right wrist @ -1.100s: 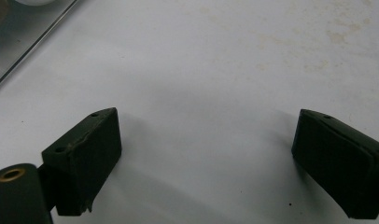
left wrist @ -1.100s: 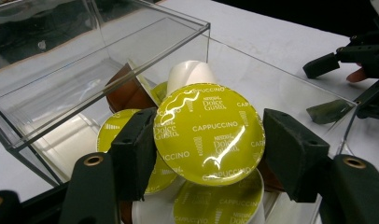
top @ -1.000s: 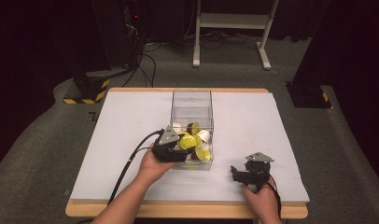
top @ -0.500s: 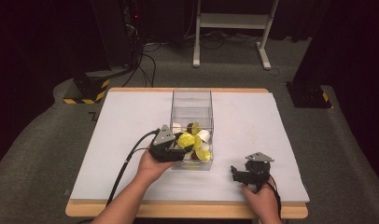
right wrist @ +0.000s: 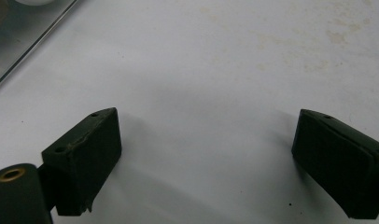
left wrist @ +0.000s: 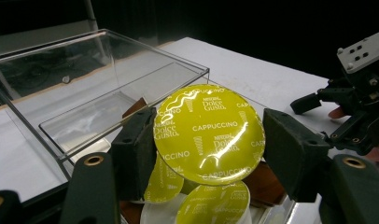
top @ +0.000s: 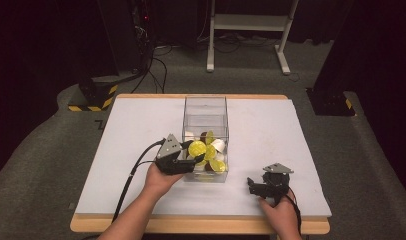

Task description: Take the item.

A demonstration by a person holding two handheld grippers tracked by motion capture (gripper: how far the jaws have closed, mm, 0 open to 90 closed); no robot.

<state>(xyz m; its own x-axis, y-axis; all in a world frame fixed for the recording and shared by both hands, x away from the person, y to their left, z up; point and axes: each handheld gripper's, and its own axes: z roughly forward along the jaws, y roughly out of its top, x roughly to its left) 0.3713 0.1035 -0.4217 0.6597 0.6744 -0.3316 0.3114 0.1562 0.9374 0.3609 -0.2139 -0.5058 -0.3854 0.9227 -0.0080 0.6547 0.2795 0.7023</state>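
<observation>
A yellow Cappuccino capsule (left wrist: pixel 208 133) sits between the two black jaws of my left gripper (left wrist: pixel 208 144), which is shut on it. In the high view the left gripper (top: pixel 197 150) holds this capsule (top: pixel 196 148) just above the near end of a clear plastic box (top: pixel 205 107). Inside the box lie more yellow capsules (top: pixel 218 166), a white one (top: pixel 218 145) and a brown one (top: pixel 203 135). My right gripper (top: pixel 252 185) rests low over the white table near its front edge, right of the box. Its jaws stand wide open (right wrist: pixel 206 158) with bare table between them.
The white table top (top: pixel 131 130) has free room left of and behind the box. The box's open far half (left wrist: pixel 108 60) holds nothing. The right gripper (left wrist: pixel 355 107) shows beyond the capsule in the left gripper view. Floor cables and a white stand (top: pixel 251 30) lie behind the table.
My left gripper has drawn back slightly to the left and up with the yellow capsule in it. The right gripper has stayed where it was.
</observation>
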